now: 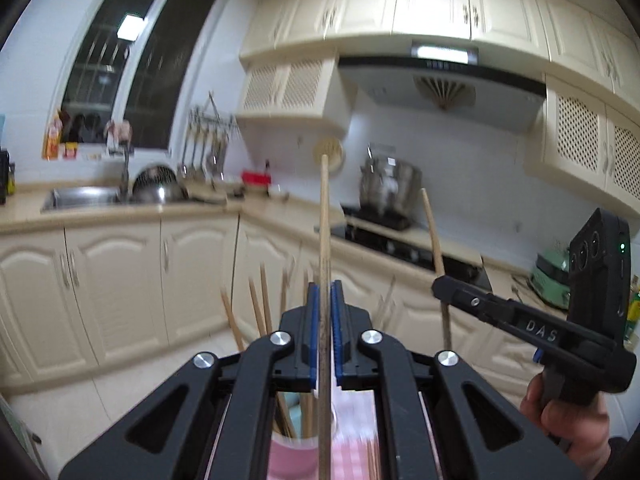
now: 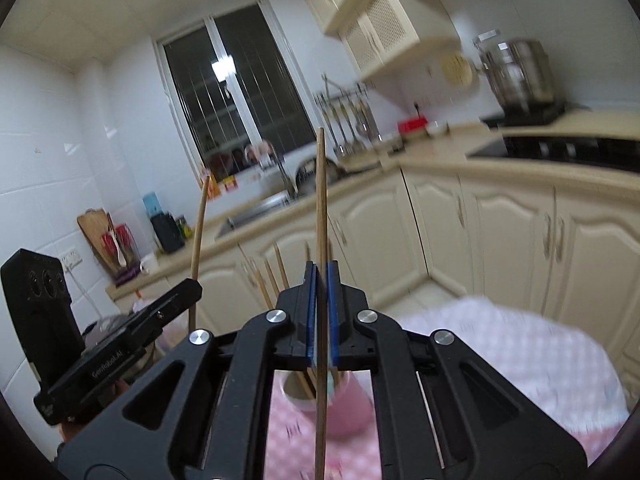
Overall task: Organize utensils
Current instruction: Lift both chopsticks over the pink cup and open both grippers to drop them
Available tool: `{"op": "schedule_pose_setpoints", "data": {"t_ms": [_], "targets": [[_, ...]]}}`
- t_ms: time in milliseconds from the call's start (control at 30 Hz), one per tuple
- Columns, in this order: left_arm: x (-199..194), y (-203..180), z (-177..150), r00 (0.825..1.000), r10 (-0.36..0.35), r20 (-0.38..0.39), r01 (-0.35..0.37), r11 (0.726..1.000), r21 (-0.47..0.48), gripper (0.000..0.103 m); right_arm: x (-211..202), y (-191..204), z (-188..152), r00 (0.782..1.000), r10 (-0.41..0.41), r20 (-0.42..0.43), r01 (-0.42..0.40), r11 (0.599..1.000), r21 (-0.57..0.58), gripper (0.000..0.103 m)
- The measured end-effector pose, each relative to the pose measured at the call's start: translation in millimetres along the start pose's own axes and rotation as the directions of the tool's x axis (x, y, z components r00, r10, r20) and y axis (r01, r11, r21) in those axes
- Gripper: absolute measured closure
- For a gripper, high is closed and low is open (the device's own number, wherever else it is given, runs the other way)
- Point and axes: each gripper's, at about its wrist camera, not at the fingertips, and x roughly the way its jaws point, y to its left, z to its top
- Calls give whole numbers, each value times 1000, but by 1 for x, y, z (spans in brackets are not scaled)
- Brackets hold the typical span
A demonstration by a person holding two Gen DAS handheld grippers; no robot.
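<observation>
Walls: white tile (image 2: 52, 128), glossy.
Window: dark double pane (image 1: 136, 64) above the sink, reflecting a ceiling lamp.
Upper cabinets: cream panelled doors (image 1: 432, 4); lattice-front units (image 1: 288, 80) beside the range hood (image 1: 440, 88).
Lower cabinets: cream arched doors (image 1: 120, 276) under a beige countertop (image 1: 120, 212).
Sink: steel basin (image 1: 80, 196) set in the counter.
Hob: black cooktop (image 1: 400, 244) bearing a steel stockpot (image 1: 390, 192).
Floor: pale tile (image 1: 132, 392).
</observation>
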Motion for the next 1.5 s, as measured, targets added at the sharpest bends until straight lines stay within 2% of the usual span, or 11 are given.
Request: {"op": "schedule_pose_setpoints", "data": {"t_ms": [133, 300, 933, 1067, 1100, 1167, 1200, 1233, 1267, 1300, 1500], "targets": [[11, -2, 25, 995, 10, 99, -12, 1000, 16, 97, 24, 12, 16, 999, 3, 49, -2, 1000, -30, 97], [32, 6, 36, 989, 26, 148, -24, 1000, -17, 97, 50, 14, 20, 998, 4, 67, -2, 1000, -24, 97], [81, 32, -6, 993, 63, 104, -51, 992, -120, 97, 73, 5, -11, 999, -8, -45, 6, 998, -58, 97], [85, 33, -20, 996, 62, 60, -56, 992, -110, 96, 82, 2, -25, 989, 1, -148, -11, 998, -65, 96], [84, 32, -25, 997, 57, 43, -52, 994, -100, 88, 84, 3, -30, 984, 0, -178, -13, 997, -73, 95], [79, 34, -29, 997, 74, 20, -71, 993, -92, 62, 81, -3, -37, 981, -32, -193, 20, 998, -66, 82], [73, 37, -30, 994, 106, 20, -103, 990, -99, 47, 78, -7, -37, 982, -47, -185, 37, 998, -53, 50], [67, 41, -30, 994, 106, 22, -103, 988, -114, 41, 69, -16, -36, 985, -65, -158, 63, 998, -18, 28], [63, 44, -30, 995, 101, 20, -98, 987, -125, 24, 62, -21, -36, 988, -72, -133, 73, 997, 6, 9], [57, 46, -28, 994, 108, 17, -105, 986, -127, 18, 56, -26, -35, 989, -79, -121, 82, 996, 20, 9], [28, 36, -25, 990, 137, 38, -136, 990, -33, 13, 35, -38, -31, 987, -110, -118, 116, 992, 45, 9]]}}
